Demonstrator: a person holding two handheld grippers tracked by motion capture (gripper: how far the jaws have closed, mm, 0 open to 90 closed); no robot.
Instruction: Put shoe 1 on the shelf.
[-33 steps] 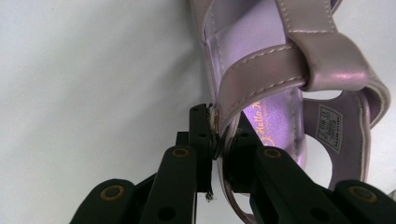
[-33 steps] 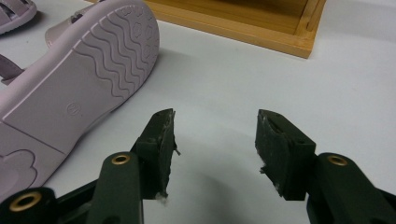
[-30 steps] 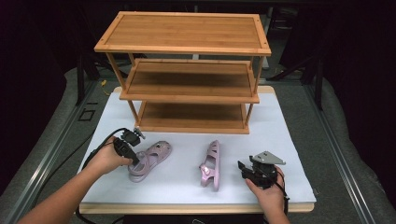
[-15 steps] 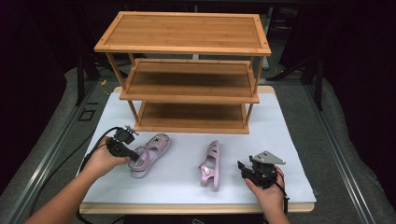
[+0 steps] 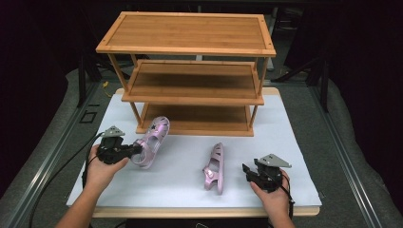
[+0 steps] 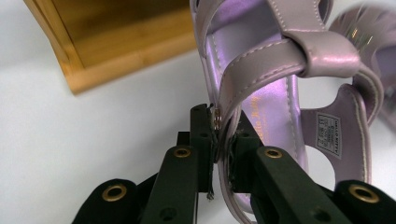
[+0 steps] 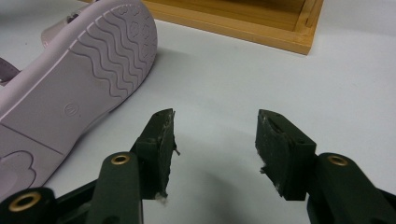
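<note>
The left gripper (image 5: 135,149) has its two jaws pressed together on the heel strap of a pink sandal (image 5: 152,141), and in the left gripper view the strap (image 6: 224,140) is pinched thin between the black pads. This held sandal is lifted and tilted, with its toe pointing far and right, close to the left post of the bamboo shoe rack (image 5: 190,97) and near the front edge of the bottom shelf (image 5: 199,116). The second pink sandal (image 5: 214,167) lies on its side on the white table mat (image 5: 285,142), in the near middle, just left of the right gripper (image 5: 247,172). The right gripper has its jaws wide apart and holds nothing; its own view shows the ribbed sole (image 7: 84,79) of that sandal to the left of the jaws. I judge that the step in hand is to bring the held sandal onto the bottom shelf. To do it well, the grip on the strap is narrow, so the shoe can swing; move slowly, turn the toe toward the shelf opening, keep the sole flat and clear of the post, and set it to the left side so room stays for the other sandal.
</note>
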